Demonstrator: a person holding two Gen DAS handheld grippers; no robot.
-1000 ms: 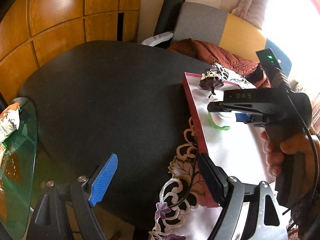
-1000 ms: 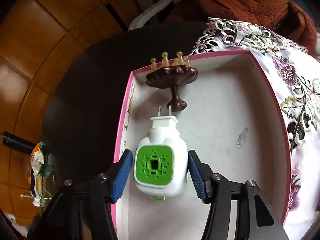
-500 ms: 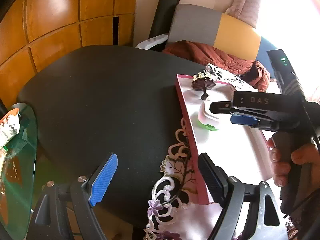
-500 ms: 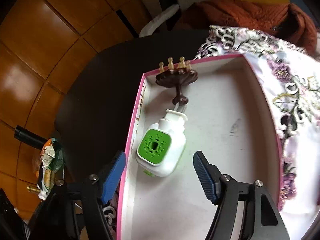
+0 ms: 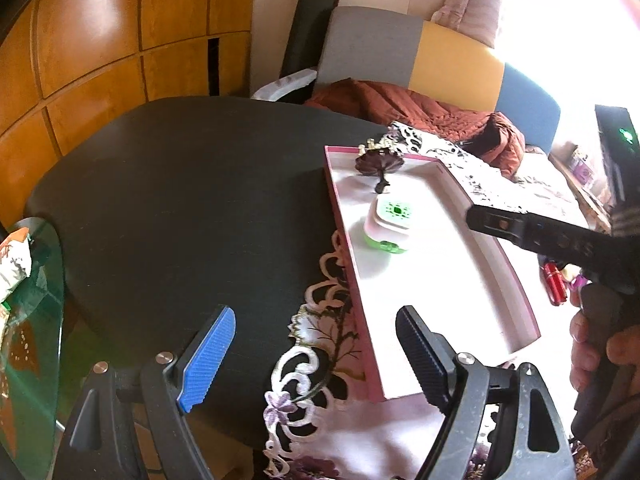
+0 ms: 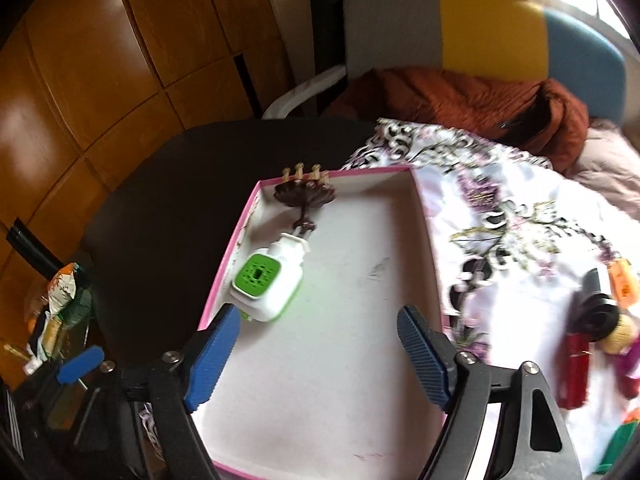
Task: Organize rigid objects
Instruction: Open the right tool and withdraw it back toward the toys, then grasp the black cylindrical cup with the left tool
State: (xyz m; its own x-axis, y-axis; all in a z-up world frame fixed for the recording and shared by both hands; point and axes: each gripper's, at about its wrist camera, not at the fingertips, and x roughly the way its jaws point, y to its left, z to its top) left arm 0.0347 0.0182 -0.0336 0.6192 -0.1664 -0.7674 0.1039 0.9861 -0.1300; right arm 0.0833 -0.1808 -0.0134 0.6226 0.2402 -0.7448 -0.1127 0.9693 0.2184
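A white and green plug-in device (image 6: 266,285) lies in the pink-rimmed white tray (image 6: 427,240), near its left wall, and also shows in the left wrist view (image 5: 388,222). A dark brown stand with small knobs (image 6: 306,196) lies at the tray's far end. My right gripper (image 6: 318,354) is open and empty above the tray's near part. My left gripper (image 5: 316,354) is open and empty over the tablecloth's edge, left of the tray (image 5: 344,232). The right gripper's body (image 5: 560,240) shows in the left wrist view.
Several small objects, among them a red one (image 6: 574,372) and a black one (image 6: 598,300), lie on the floral tablecloth (image 6: 520,216) right of the tray. A black round table (image 5: 180,200), a glass side table (image 5: 32,320), a rust-coloured blanket (image 6: 460,96) and wood panelling surround it.
My right gripper has let go of the plug-in device, opened wide and pulled back and up. The device now lies tilted in the tray. The left gripper has barely moved.
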